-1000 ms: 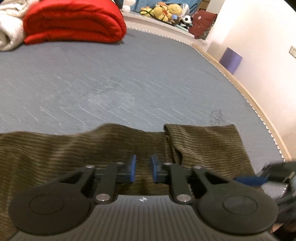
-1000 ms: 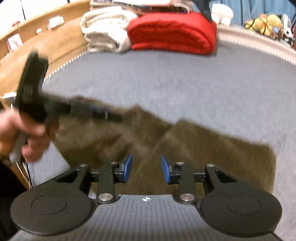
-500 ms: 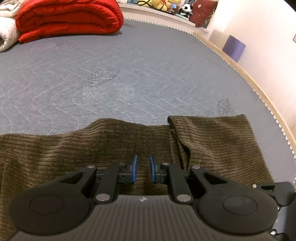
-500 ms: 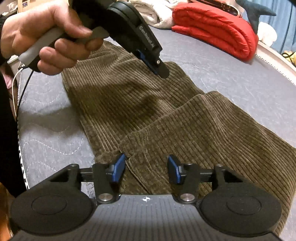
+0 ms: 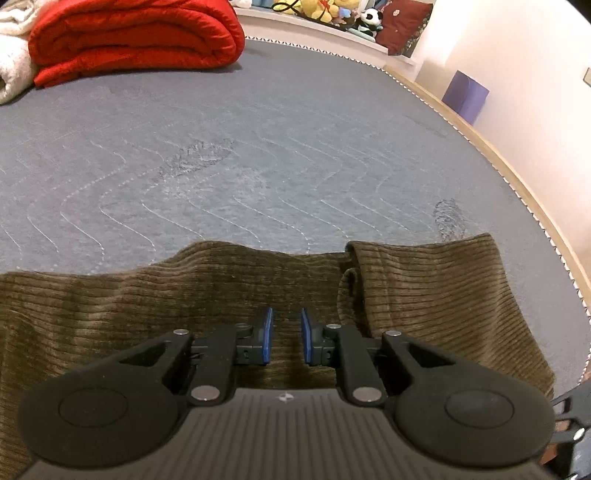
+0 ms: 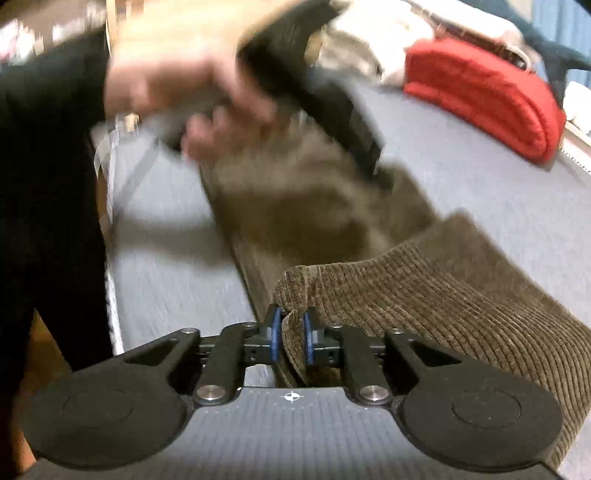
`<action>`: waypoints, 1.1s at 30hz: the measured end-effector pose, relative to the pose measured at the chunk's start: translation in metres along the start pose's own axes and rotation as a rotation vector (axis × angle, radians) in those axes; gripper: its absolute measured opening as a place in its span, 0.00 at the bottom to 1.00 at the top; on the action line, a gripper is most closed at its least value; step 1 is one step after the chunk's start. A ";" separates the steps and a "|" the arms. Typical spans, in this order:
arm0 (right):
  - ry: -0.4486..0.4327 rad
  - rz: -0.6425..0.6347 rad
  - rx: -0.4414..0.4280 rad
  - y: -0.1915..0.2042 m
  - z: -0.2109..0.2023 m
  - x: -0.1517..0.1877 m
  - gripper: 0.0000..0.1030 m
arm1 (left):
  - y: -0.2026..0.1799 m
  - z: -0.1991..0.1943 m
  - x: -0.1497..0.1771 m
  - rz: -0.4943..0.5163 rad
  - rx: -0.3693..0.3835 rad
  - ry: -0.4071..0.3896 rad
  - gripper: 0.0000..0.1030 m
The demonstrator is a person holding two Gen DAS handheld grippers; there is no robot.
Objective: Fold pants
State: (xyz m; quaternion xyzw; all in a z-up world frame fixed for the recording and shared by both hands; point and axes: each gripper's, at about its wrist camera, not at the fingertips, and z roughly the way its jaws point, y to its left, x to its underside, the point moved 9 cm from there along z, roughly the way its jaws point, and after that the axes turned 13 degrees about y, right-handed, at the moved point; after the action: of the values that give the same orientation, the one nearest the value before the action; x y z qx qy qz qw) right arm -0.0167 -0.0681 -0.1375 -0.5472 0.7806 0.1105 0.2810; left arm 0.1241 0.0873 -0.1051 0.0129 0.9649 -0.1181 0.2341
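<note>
A: What do the pants (image 5: 436, 295) look like?
B: Olive-brown corduroy, spread across the near part of the grey mattress (image 5: 258, 166), one end doubled over.
A: The grippers?
B: The right gripper (image 6: 291, 334) has just closed and pinches a bunched corner of cloth. The left gripper (image 5: 283, 334) sits low over the pants, its jaws a little apart with nothing caught between them.
A: Room to move?
B: Plenty of bare mattress beyond the far hem; a red quilt (image 5: 136, 35) lies well back, and the wooden bed edge (image 5: 517, 177) curves along the right.

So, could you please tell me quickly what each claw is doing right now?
Left claw: narrowly open above the olive-brown corduroy pants, gripping nothing.
Right claw: just closed, pinching a pants fold.
</note>
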 end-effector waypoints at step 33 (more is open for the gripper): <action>-0.185 -0.040 0.006 0.009 -0.012 -0.042 0.28 | -0.003 -0.005 -0.025 -0.075 0.189 -0.082 0.17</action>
State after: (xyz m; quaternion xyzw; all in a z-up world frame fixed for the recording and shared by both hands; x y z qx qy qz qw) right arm -0.0181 -0.0370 -0.1055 -0.5494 0.7406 0.1526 0.3557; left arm 0.1442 0.0865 -0.0885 -0.0062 0.9389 -0.2176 0.2665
